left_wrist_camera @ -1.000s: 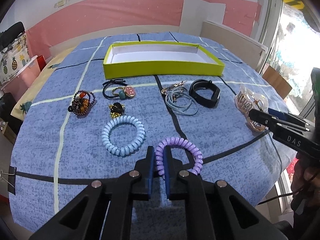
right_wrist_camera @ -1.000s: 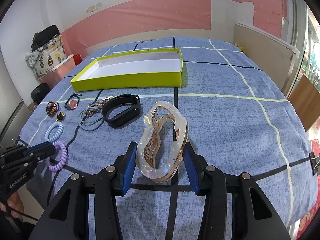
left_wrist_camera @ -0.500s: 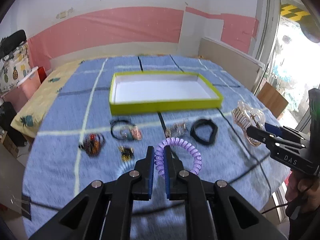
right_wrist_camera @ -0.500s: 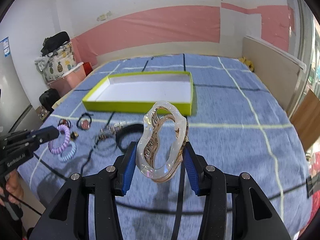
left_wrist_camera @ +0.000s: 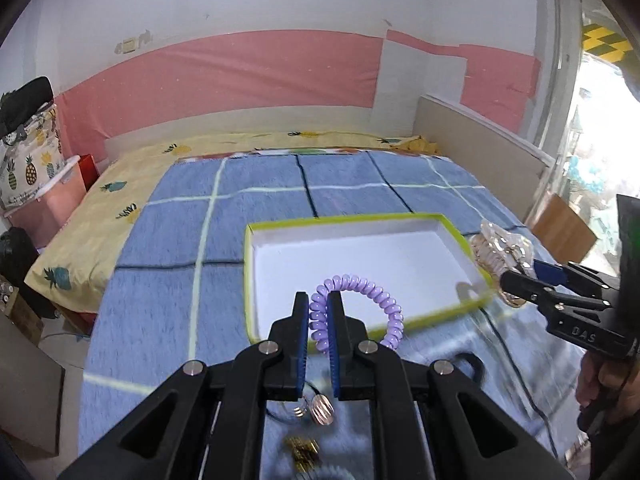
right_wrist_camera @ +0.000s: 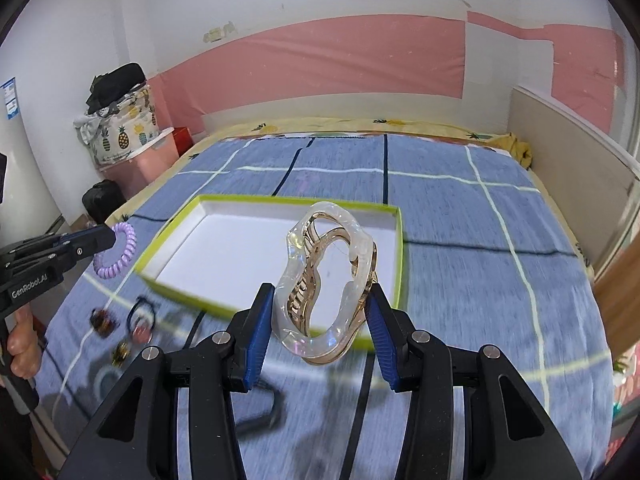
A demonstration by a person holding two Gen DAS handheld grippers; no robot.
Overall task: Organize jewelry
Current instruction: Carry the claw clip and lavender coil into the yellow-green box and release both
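My left wrist view looks steeply down past its fingers onto the yellow-green box (left_wrist_camera: 460, 236); my right wrist view faces it from the right, close above; both share the blue checked bedspread (right_wrist_camera: 460, 208).

My black plastic left gripper (right_wrist_camera: 106, 238) carries white lettering "GenRobot.AI" along its side. My black right gripper (left_wrist_camera: 516, 276) shows "DAS" in pale letters. The blue wall notice (right_wrist_camera: 11, 98) is unreadable.

I note a blue checked blanket (right_wrist_camera: 460, 240) over a yellow pineapple-print sheet (left_wrist_camera: 100, 196). A pineapple-print bag (right_wrist_camera: 120, 132) sits on a pink bin (right_wrist_camera: 148, 160) beside the pink-banded wall (right_wrist_camera: 360, 60).
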